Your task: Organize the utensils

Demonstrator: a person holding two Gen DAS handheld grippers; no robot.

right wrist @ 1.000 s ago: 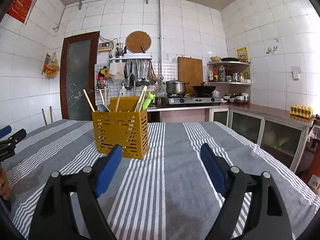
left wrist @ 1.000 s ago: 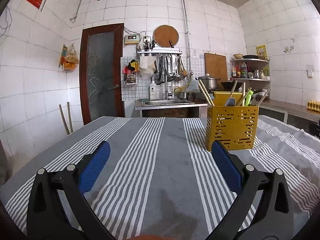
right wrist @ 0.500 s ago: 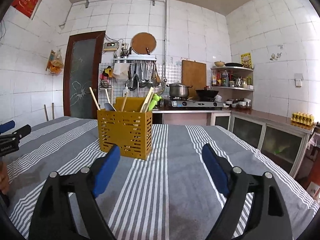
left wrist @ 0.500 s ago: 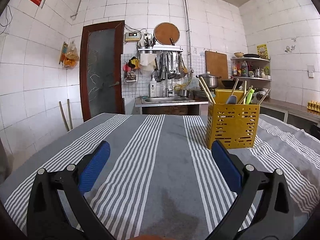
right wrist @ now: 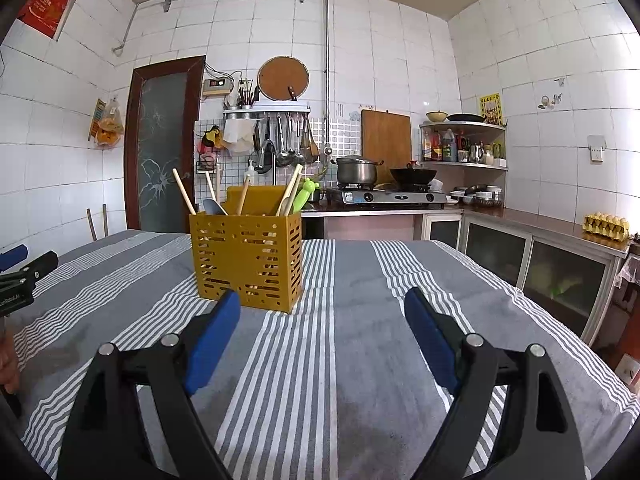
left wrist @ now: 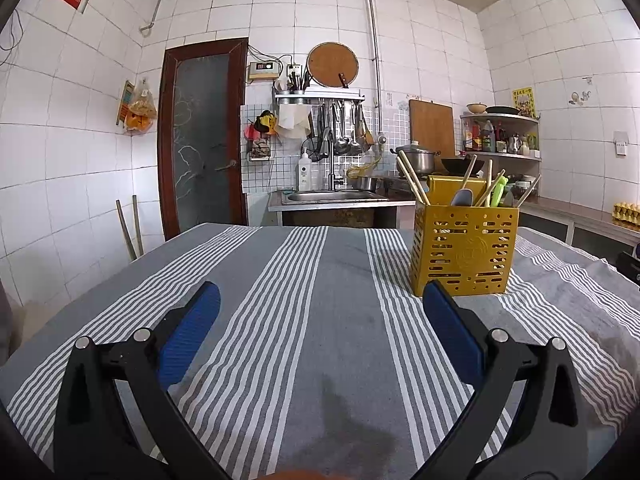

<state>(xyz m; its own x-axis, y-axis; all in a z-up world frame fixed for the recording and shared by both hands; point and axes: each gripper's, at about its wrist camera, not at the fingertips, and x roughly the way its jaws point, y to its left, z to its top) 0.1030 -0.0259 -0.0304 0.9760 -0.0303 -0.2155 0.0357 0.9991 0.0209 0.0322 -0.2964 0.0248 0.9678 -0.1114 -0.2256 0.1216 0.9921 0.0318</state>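
I see the yellow perforated utensil caddy point(right wrist: 247, 258) at eleven o'clock from my right gripper point(right wrist: 322, 314), standing upright on the striped cloth of the worktop point(right wrist: 360, 340). Its chopsticks point(right wrist: 184, 191), spatula and green-handled tool look light and stiff; I would pinch a shaft near its top. My left gripper point(left wrist: 320, 308) and my right are both spread, empty. White-tiled kitchen beyond: sink, stove, shelves.
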